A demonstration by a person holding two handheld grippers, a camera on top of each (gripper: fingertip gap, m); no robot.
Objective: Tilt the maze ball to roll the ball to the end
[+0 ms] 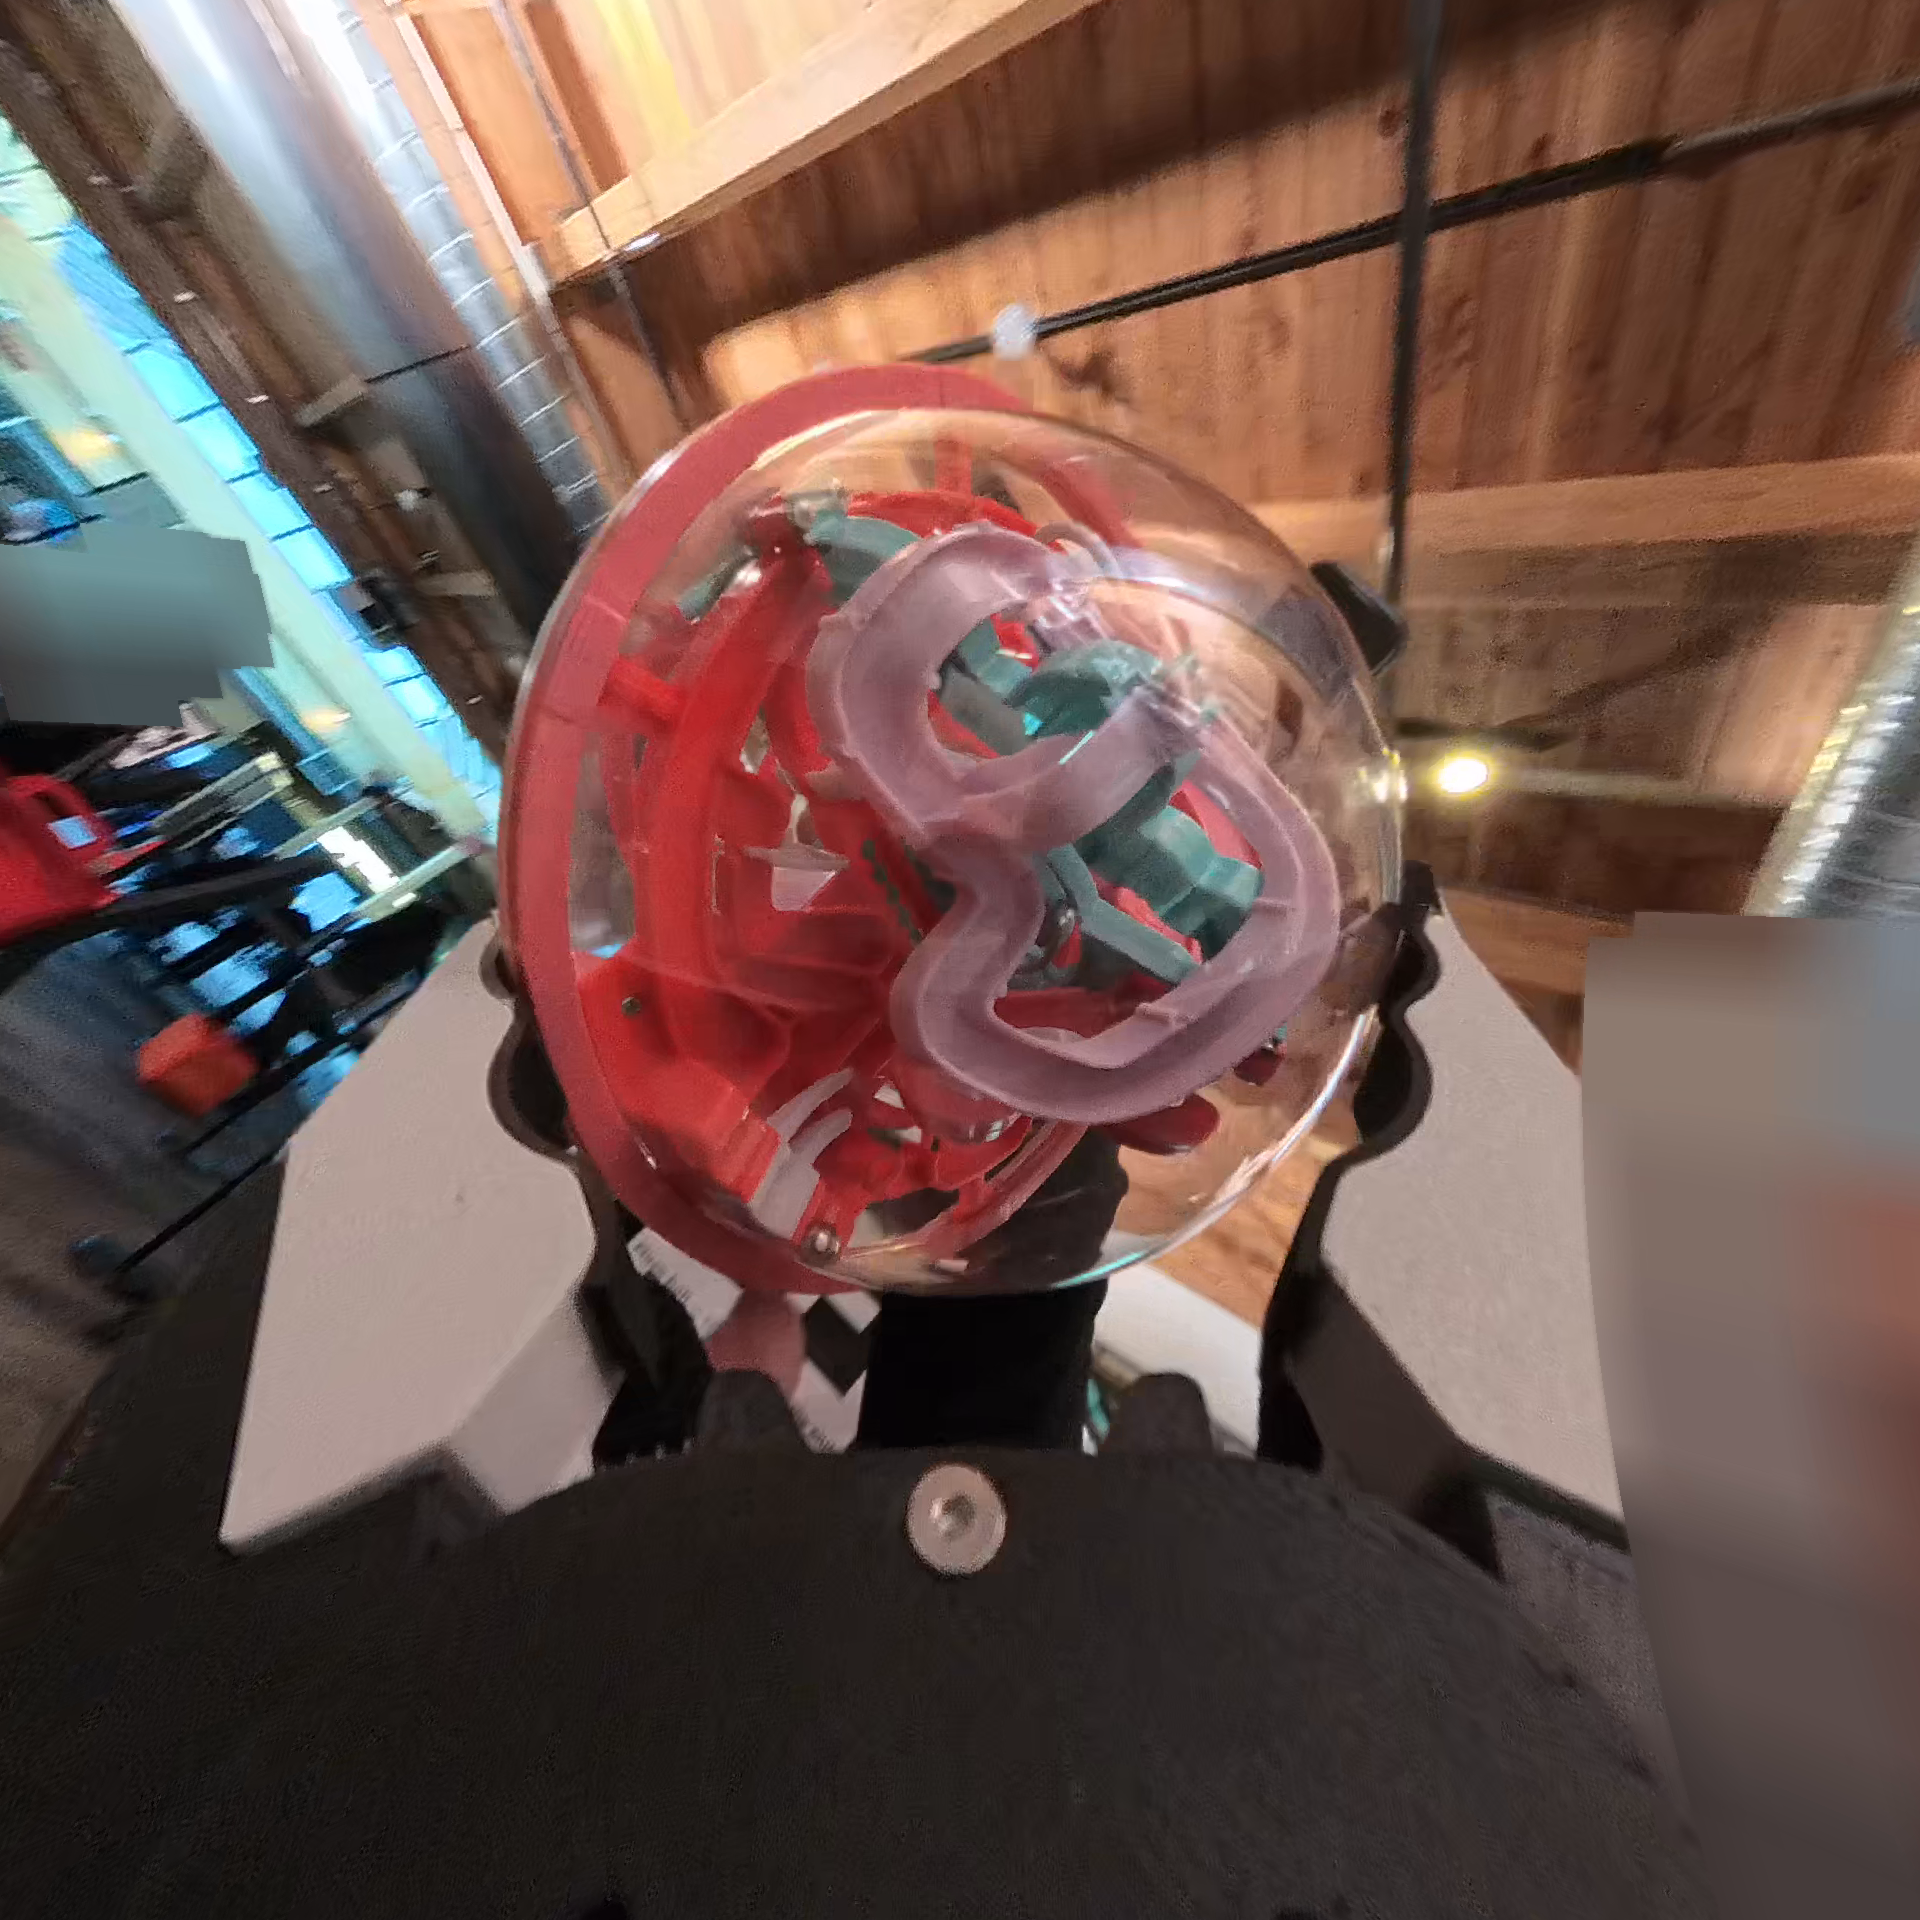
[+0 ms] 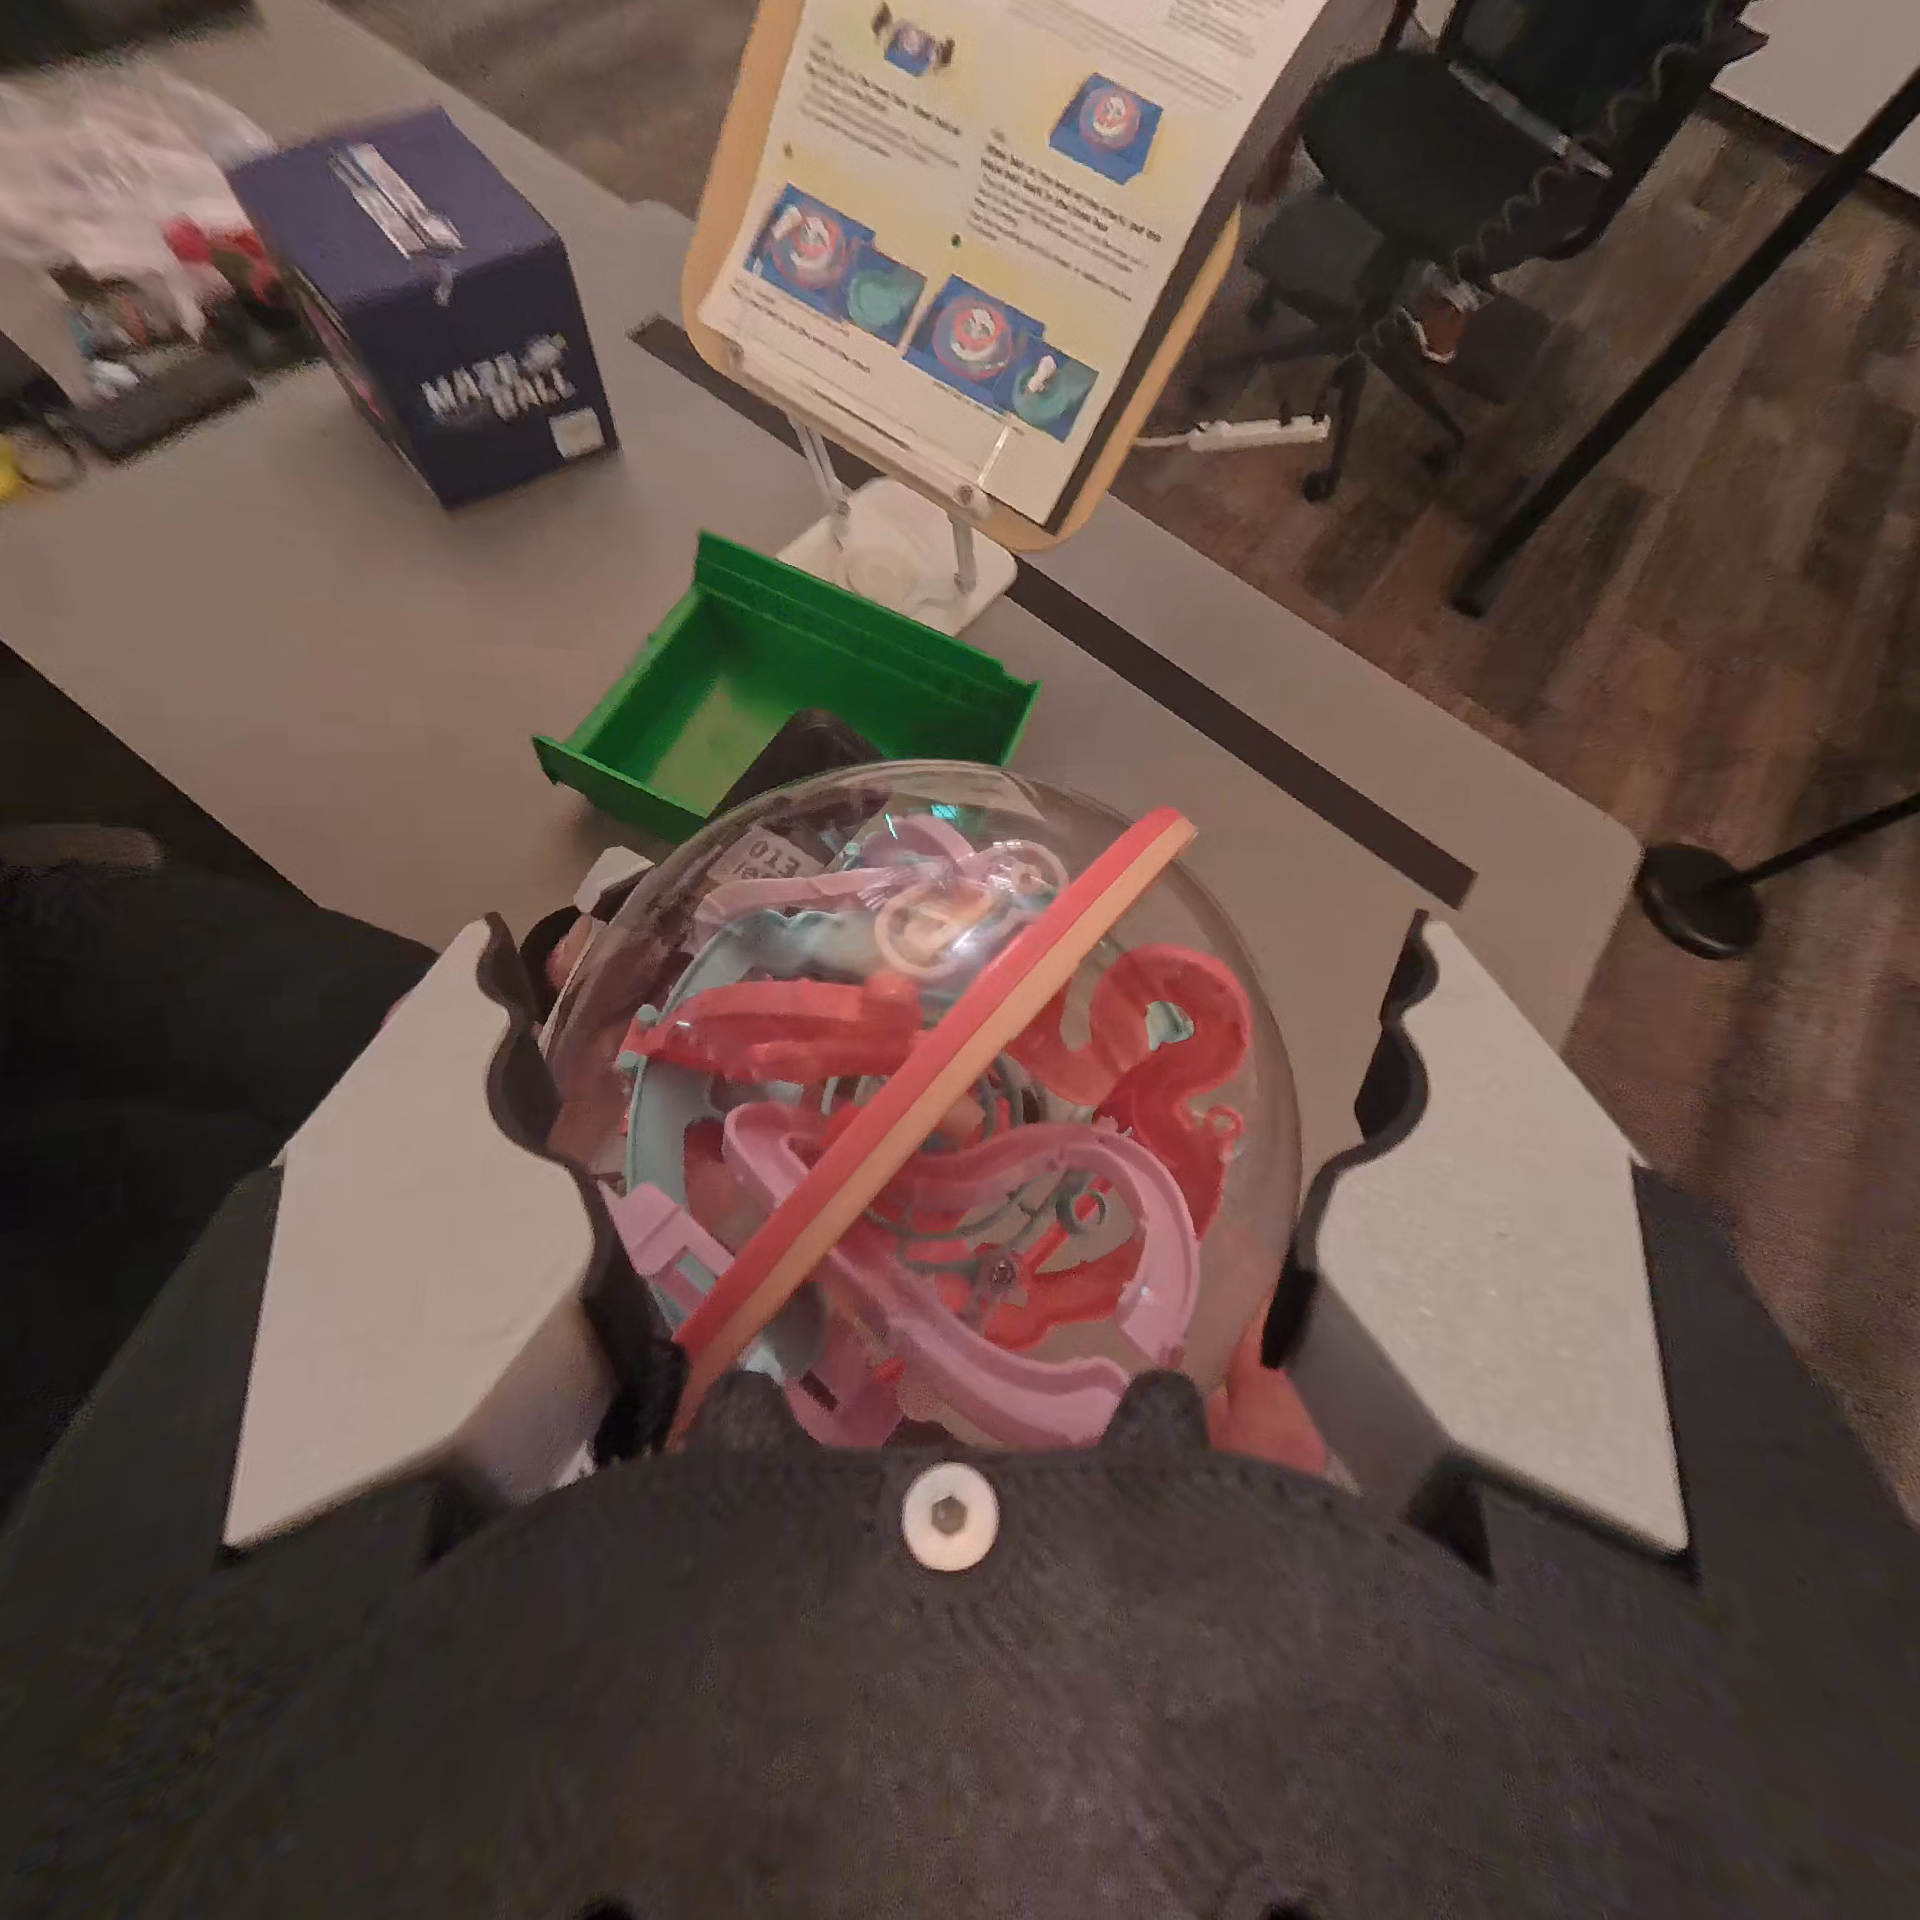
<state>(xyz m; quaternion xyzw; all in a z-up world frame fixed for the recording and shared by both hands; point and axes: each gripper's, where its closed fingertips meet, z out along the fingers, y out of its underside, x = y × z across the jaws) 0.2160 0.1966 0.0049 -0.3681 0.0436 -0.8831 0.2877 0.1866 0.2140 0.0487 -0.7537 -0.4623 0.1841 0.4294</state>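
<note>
The clear maze ball (image 1: 940, 842) sits clamped between the fingers of both the left gripper (image 1: 961, 1039) and the right gripper (image 2: 956, 1122), lifted above the grey table (image 2: 312, 665) near the green tray (image 2: 769, 675), its small steel ball (image 1: 824, 1238) resting low by the red rim.
</note>
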